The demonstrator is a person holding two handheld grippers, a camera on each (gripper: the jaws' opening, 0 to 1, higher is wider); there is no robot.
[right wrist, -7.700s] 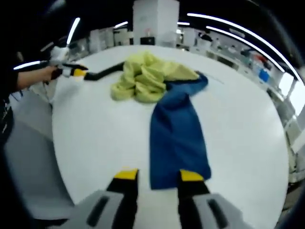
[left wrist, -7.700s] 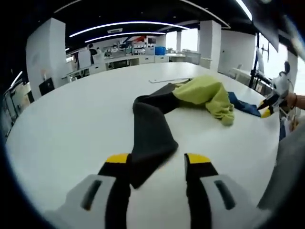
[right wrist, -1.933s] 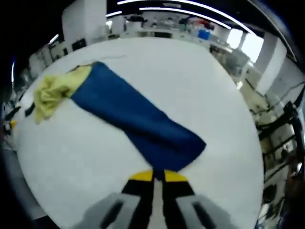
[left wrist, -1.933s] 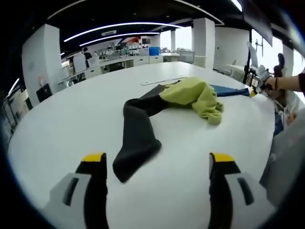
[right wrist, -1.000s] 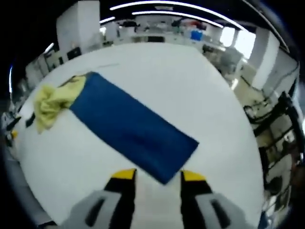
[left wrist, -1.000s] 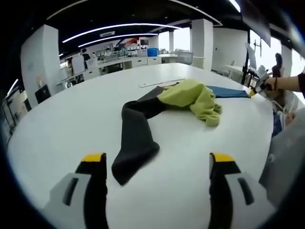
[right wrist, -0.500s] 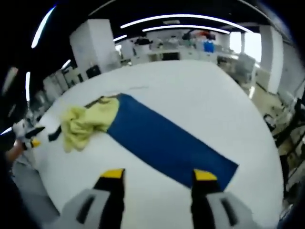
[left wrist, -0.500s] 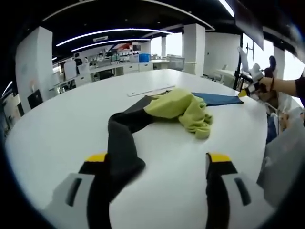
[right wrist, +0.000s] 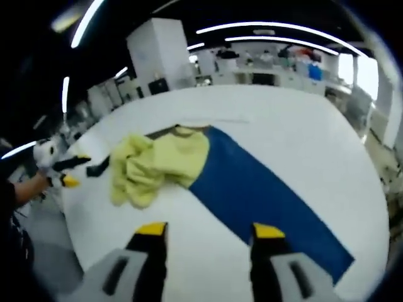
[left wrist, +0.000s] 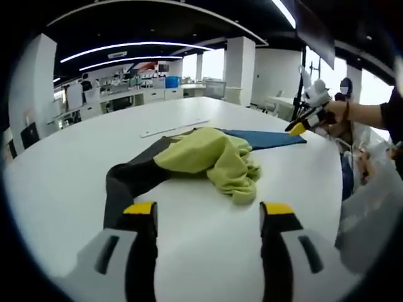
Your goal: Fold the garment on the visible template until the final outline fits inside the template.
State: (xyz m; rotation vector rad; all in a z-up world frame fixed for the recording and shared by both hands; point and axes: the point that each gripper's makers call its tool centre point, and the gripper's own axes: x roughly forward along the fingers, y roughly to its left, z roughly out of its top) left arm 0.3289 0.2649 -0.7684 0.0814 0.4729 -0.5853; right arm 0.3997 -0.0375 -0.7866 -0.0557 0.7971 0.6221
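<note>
On white round table (left wrist: 56,170), garment (left wrist: 208,154); office beyond.

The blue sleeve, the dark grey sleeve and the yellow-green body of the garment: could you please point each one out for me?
blue sleeve (right wrist: 264,195), right gripper view, middle of the flat spread cloth.
dark grey sleeve (left wrist: 129,179), left gripper view, its middle stretch.
yellow-green body (left wrist: 208,154), left gripper view, top of the bunched heap.

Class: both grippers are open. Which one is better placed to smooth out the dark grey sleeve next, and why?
Probably the left gripper: its open jaws already sit at the end of the dark grey sleeve. The right gripper hovers open beside the flattened blue sleeve, across the bunched yellow-green body.
</note>
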